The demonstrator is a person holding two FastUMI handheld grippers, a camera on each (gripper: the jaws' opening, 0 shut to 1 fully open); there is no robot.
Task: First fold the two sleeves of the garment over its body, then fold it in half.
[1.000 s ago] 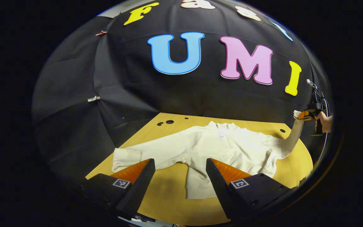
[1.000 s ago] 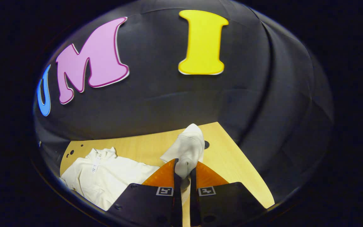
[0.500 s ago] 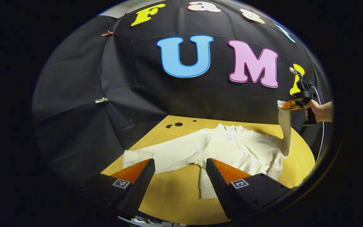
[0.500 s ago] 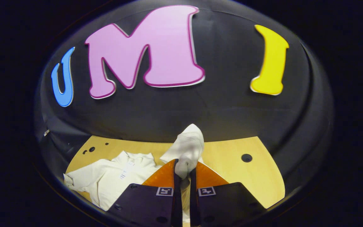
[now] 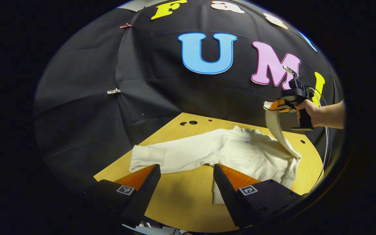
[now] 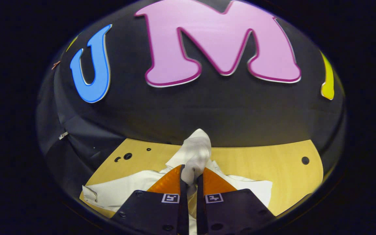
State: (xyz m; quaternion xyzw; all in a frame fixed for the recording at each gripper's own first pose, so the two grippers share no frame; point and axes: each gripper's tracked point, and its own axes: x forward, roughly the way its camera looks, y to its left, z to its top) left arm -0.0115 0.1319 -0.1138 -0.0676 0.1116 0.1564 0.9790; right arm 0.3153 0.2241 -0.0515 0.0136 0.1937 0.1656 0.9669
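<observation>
Left gripper (image 5: 186, 169): hovering over the near edge of the wooden table (image 5: 181, 202), fingers spread wide, gripping nothing. Cream sweatshirt (image 5: 240, 156): lying flat on the table, one sleeve (image 5: 171, 155) stretching out towards the left, its cuff just beyond the left fingertip. Right gripper (image 6: 191, 171): fingers pinching the other sleeve's cuff (image 6: 196, 153), raising it above the sweatshirt's body; a hand (image 5: 305, 109) is holding this gripper at the right

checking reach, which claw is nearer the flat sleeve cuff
Left. The left claw hovers open just in front of the flat sleeve cuff; the right claw holds the other sleeve up across the garment.
</observation>
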